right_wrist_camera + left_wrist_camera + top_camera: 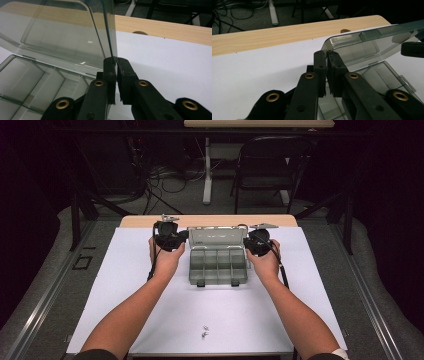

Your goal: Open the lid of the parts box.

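Small screws (pixel 205 331) nearest; both grippers (pixel 327 53) (pixel 116 59) clamped on unlabelled organizer's open lid (pixel 217 236).

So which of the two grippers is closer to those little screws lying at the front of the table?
Left, marginally. The screws lie slightly left of centre; both grippers, left and right, are up at the box lid.

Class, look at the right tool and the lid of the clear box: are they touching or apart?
Touching. The right gripper view shows the right tool closed on the edge of the lid, the clear edge running down between its jaws.
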The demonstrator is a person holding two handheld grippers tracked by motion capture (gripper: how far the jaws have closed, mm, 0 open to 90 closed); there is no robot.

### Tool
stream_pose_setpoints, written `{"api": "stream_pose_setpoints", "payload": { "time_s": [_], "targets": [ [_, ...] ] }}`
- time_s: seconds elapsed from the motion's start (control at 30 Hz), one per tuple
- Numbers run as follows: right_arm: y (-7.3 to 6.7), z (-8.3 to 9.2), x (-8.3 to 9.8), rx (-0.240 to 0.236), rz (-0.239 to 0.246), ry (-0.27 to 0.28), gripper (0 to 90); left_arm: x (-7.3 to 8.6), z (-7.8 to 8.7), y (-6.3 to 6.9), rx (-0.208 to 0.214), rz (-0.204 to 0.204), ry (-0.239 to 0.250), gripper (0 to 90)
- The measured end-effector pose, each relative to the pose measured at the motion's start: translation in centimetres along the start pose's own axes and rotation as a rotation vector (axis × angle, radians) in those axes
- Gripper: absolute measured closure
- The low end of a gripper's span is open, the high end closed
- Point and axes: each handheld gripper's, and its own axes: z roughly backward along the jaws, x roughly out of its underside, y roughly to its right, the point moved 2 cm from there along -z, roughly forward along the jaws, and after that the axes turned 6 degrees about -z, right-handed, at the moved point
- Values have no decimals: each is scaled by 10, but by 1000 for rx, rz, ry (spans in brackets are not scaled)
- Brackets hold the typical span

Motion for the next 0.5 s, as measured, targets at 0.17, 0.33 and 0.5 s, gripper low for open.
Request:
{"api": "stream_pose_setpoints", "payload": {
  "time_s": [0.17,0.33,0.5],
  "targets": [
    [0,0,0,1,-2,1,860,4,-2,1,8,-2,8,806],
    [1,0,0,-2,-6,-2,860,10,-6,1,7,-2,3,788],
    [1,0,0,-2,-5,-2,860,15,-10,0,3,0,-2,782]
  ]
}}
